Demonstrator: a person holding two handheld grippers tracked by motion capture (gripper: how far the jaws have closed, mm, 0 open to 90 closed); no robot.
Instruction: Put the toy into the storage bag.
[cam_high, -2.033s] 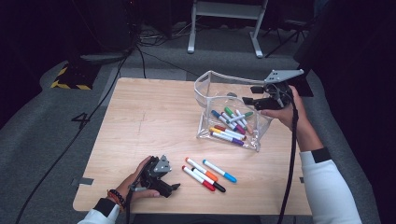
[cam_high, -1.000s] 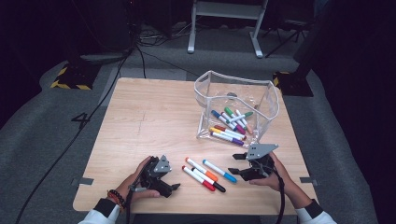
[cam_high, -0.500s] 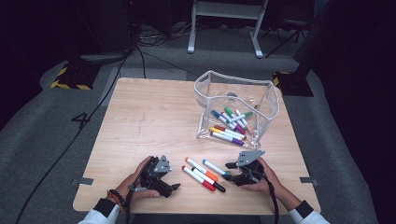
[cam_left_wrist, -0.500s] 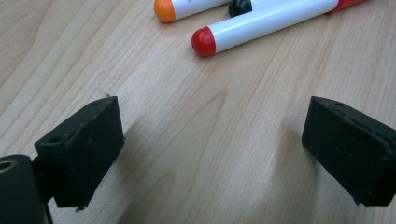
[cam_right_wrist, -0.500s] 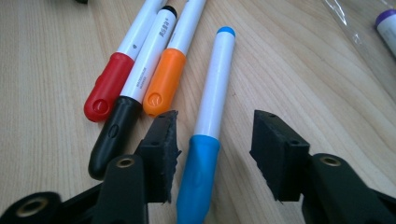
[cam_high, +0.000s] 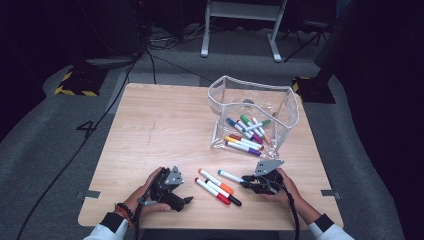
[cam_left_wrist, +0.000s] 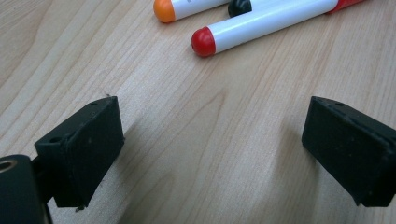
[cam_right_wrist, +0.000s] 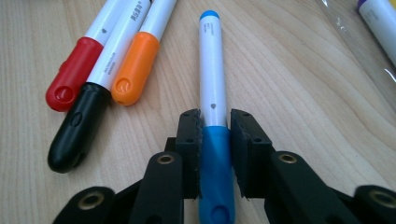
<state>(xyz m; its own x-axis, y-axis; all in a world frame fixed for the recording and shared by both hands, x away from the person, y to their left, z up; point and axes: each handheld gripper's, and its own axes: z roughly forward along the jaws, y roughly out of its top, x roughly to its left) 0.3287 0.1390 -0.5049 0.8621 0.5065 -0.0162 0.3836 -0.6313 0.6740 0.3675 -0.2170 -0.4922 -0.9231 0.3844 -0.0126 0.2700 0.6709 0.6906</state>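
right gripper sits low near the tabletop's front edge, right of centre; jaws have just been closing and now clamp the blue-capped marker at its cap end, pads pressed on both sides in the right gripper view, marker body running straight ahead along the wood. in the high view that marker lies flat, touching the table. just beside it to the left lie 3 more markers close together: orange marker, black marker, red marker, near the blue one but apart from it. left gripper rests by the front edge, left of centre, jaws spread wide w/ nothing between them, only bare wood in the left gripper view; the red cap and orange cap lie ahead of it, not touching. clear pouch stands open toward the right rear part of the tabletop, several markers inside, well apart from both grippers. open room: whole left half and rear left corner of the top is bare wood; strip betw. the pouch and the right gripper is free; little room betw. either gripper and the front edge.
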